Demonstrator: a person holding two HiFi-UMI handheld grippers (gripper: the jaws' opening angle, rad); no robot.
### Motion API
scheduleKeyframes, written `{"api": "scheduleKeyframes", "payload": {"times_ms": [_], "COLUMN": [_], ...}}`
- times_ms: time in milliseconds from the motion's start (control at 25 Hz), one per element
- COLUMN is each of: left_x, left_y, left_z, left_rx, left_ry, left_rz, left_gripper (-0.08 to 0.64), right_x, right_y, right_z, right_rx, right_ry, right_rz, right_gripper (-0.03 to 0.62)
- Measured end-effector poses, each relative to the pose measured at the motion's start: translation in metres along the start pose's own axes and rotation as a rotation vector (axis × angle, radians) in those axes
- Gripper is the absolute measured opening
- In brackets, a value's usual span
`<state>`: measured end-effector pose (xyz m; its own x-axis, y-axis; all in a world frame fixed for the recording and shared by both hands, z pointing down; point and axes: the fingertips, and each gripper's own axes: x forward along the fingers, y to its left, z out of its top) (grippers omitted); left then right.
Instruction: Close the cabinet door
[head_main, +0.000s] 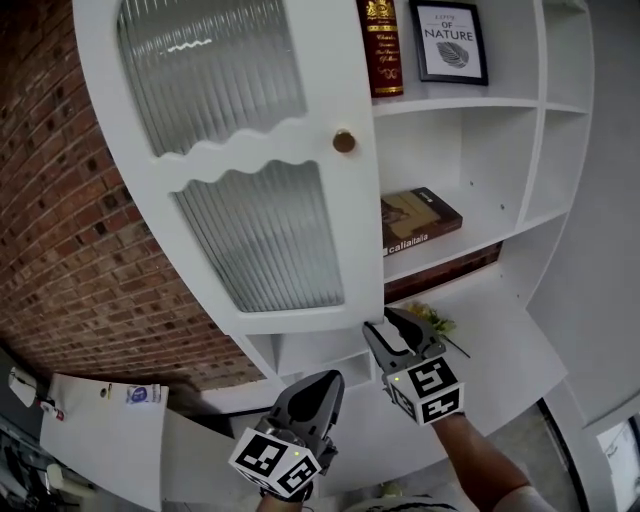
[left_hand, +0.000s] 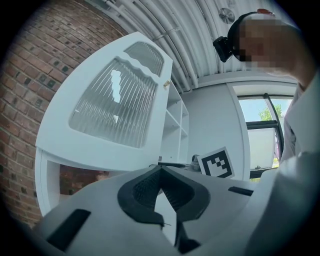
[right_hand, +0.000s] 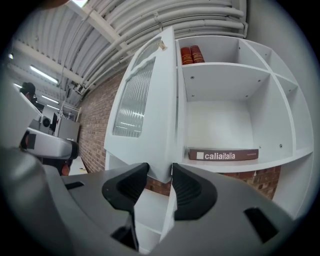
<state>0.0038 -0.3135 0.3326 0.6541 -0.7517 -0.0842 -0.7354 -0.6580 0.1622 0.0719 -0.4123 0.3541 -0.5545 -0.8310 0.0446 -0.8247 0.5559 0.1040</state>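
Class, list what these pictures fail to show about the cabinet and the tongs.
Head view: the cabinet door covers its own hinges.
Head view: the red book is cut off by the top edge, and its title is too small to read.
Right gripper view: the open right tongs sit too close to the door corner between them to tell whether they touch it.

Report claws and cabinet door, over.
Left claw shut, empty. Right claw open, astride lower corner of cabinet door. Door wide open. Nothing seen blocking its swing.
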Motion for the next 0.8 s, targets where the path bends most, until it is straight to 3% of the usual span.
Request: {"api": "scheduleKeyframes", "payload": {"times_ms": [800], "left_x": [0.037], "left_y": [0.010], "left_z": [0.002], "left_rx": [0.015], "left_ry": [-0.007], "left_rz": [0.060], "left_gripper": [0.011], "right_x": [0.041], "right_y": [-0.022], "right_z": [0.002], "right_rx": [-0.063], "right_ry": [0.016], "right_rz": [0.052], "right_gripper": [0.150]}}
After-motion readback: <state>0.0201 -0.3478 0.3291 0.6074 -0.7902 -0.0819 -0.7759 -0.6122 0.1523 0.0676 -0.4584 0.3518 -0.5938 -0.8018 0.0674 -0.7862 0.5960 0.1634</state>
